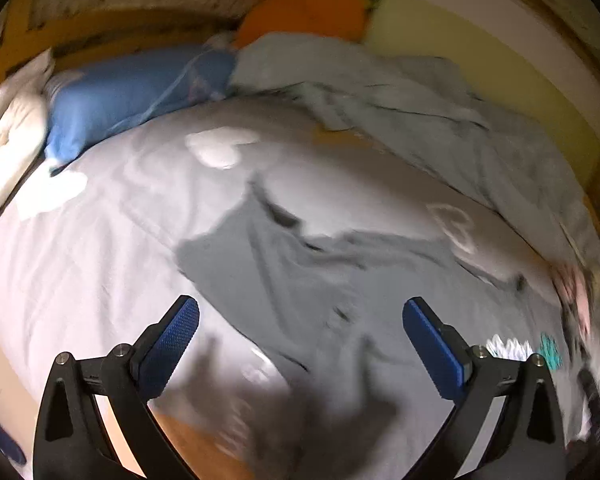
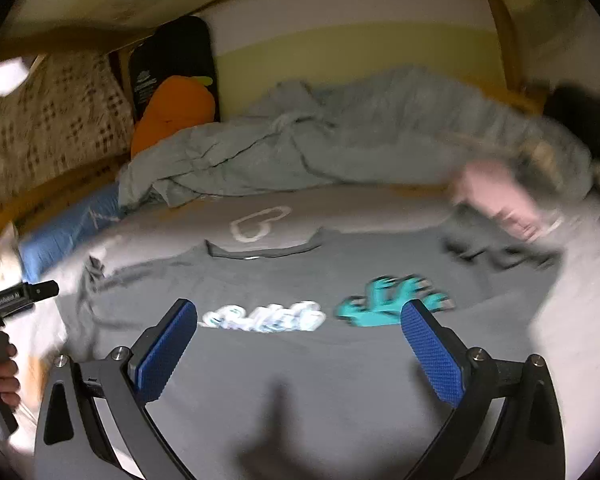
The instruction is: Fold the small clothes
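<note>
A grey T-shirt (image 2: 300,360) with white lettering and a teal print lies spread flat on the bed, collar toward the far side. In the left wrist view its left part and sleeve (image 1: 300,280) lie rumpled. My left gripper (image 1: 302,308) hovers above that sleeve side, jaws wide apart, nothing between the blue pads. My right gripper (image 2: 300,312) hangs over the shirt's chest near the print, also wide open and empty. The other gripper's black handle (image 2: 4,320), held in a hand, shows at the left edge of the right wrist view.
The bed has a light grey sheet (image 1: 100,240) with white heart shapes. A crumpled grey-blue duvet (image 2: 340,148) lies along the far side. A blue pillow (image 1: 132,96) and an orange cushion (image 2: 172,112) sit at the head. More clothes, one pink (image 2: 500,200), are piled at the right.
</note>
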`<action>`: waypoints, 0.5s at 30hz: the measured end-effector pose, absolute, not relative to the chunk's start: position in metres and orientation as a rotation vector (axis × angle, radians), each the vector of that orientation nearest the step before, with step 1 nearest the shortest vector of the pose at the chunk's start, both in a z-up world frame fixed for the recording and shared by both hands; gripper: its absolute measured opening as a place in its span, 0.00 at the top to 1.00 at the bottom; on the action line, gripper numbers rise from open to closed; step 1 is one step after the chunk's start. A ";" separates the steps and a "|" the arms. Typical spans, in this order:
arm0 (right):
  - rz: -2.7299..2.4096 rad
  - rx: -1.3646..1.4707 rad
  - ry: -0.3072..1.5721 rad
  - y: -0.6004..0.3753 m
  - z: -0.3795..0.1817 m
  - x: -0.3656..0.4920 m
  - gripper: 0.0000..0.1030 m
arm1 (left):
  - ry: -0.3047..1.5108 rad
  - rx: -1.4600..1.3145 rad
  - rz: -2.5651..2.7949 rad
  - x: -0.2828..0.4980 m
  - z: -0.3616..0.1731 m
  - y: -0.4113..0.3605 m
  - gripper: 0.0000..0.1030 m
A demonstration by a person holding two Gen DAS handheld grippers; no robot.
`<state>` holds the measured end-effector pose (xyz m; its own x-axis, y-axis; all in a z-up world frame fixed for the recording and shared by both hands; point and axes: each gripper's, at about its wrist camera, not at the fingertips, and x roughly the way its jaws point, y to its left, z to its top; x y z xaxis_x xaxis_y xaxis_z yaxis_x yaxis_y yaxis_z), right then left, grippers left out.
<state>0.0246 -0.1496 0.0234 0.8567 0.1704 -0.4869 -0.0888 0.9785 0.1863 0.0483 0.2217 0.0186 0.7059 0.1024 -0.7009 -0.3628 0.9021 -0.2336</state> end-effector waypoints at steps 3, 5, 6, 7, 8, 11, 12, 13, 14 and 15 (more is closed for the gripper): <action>0.107 0.099 0.569 -0.119 0.006 0.050 0.01 | 0.794 -0.397 0.327 0.064 0.004 0.251 0.02; 0.123 0.050 0.627 -0.098 -0.014 0.066 0.01 | 0.836 -0.464 0.328 0.071 -0.011 0.268 0.03; 0.127 0.036 0.649 -0.092 -0.023 0.071 0.01 | 0.864 -0.503 0.334 0.075 -0.021 0.278 0.03; 0.118 0.012 0.676 -0.087 -0.033 0.075 0.01 | 0.901 -0.508 0.369 0.078 -0.031 0.283 0.03; 0.100 -0.020 0.720 -0.081 -0.042 0.081 0.01 | 0.934 -0.494 0.410 0.082 -0.040 0.288 0.04; 0.098 -0.035 0.763 -0.078 -0.046 0.085 0.01 | 0.833 -0.457 0.403 0.079 -0.046 0.290 0.04; 0.099 -0.034 0.771 -0.080 -0.048 0.085 0.01 | 0.807 -0.473 0.380 0.077 -0.046 0.289 0.04; 0.102 -0.030 0.769 -0.081 -0.048 0.084 0.01 | 0.788 -0.492 0.359 0.076 -0.046 0.289 0.04; 0.107 -0.023 0.761 -0.082 -0.047 0.082 0.01 | 0.774 -0.498 0.355 0.076 -0.046 0.290 0.04; 0.111 -0.015 0.754 -0.083 -0.047 0.082 0.01 | 0.778 -0.490 0.369 0.079 -0.046 0.292 0.04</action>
<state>0.0819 -0.0834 -0.0471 0.7235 0.0951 -0.6837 -0.1058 0.9940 0.0263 0.0788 0.2915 -0.0465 0.6589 0.1357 -0.7399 -0.4869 0.8267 -0.2820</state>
